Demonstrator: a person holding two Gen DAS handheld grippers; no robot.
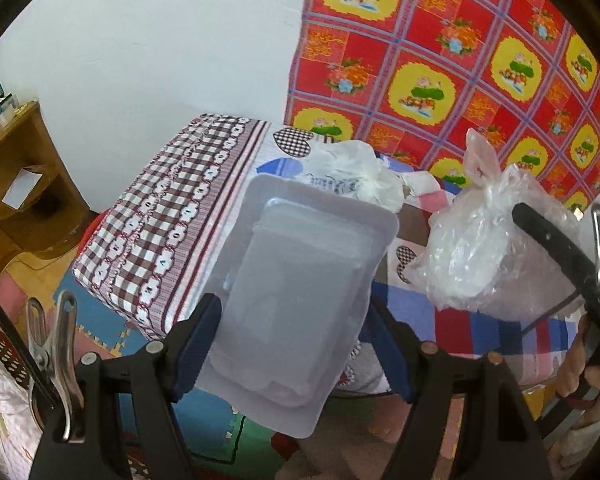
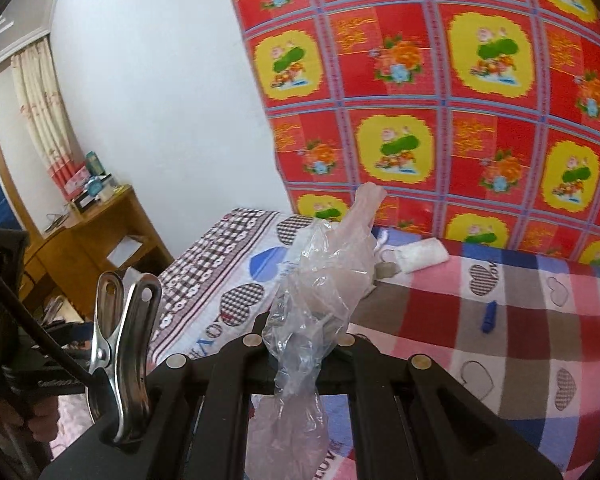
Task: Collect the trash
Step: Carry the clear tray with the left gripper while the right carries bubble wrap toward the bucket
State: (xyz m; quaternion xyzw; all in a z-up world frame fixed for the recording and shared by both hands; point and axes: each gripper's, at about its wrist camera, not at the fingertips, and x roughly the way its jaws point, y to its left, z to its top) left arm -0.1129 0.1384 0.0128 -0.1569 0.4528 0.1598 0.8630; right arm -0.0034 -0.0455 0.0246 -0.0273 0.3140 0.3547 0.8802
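The left gripper [image 1: 290, 316] has its jaws spread wide and clenched on a clear plastic tray [image 1: 296, 300], one blue pad against each long side; the tray is tilted, its flat rim turned toward the camera, and it hangs in the air above the edge of the bed [image 1: 480, 328]. The right gripper [image 2: 300, 344] has its jaws pinched tight on the neck of a clear plastic bag [image 2: 320, 280]; the twisted top of the bag sticks up past the jaws, and the bulging body shows in the left wrist view, hanging off the gripper over the checked bedsheet [image 2: 480, 320]. A hand [image 1: 580, 384] grips that tool's handle at the right edge of the left view. Still lying on the bed near the far wall are a crumpled white plastic bag [image 1: 360, 176], a rolled white wrapper [image 2: 422, 254] and, well apart from them toward the right, a small blue piece [image 2: 489, 318] that may be a cap or a scrap of plastic, too small to tell. A red and yellow flowered cloth [image 2: 440, 100] hangs on the wall behind the bed. A wooden cabinet [image 2: 96, 240] with small boxes on top stands in the corner beside a curtain [image 2: 40, 108]. A metal clip [image 2: 120, 352] is fixed to the body of each gripper.
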